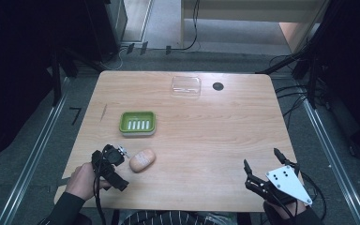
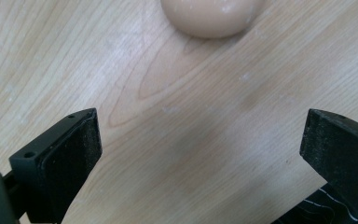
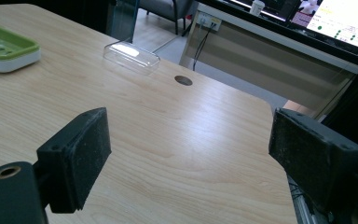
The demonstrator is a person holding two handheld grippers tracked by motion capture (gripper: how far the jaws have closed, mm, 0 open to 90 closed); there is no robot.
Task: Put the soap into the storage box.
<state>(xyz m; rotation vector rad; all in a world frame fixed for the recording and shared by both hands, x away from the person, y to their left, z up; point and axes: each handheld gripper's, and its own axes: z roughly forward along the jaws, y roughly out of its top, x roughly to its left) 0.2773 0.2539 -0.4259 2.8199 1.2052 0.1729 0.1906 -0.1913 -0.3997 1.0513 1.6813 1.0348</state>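
Note:
A peach-coloured oval soap bar (image 1: 142, 160) lies on the wooden table near the front left, its edge showing at the top of the left gripper view (image 2: 212, 16). My left gripper (image 1: 115, 159) sits just left of the soap, jaws wide open (image 2: 200, 154) with bare wood between them. A green soap dish (image 1: 138, 123) with a white base stands behind the soap, also at the left of the right gripper view (image 3: 7, 46). My right gripper (image 1: 262, 164) stands open near the front right corner (image 3: 189, 154), nothing between its jaws.
A clear plastic lid (image 1: 186, 86) lies at the back of the table (image 3: 131, 56), beside a dark round hole (image 1: 218, 86) in the tabletop (image 3: 183, 80). Cables run on the floor behind and to the right of the table.

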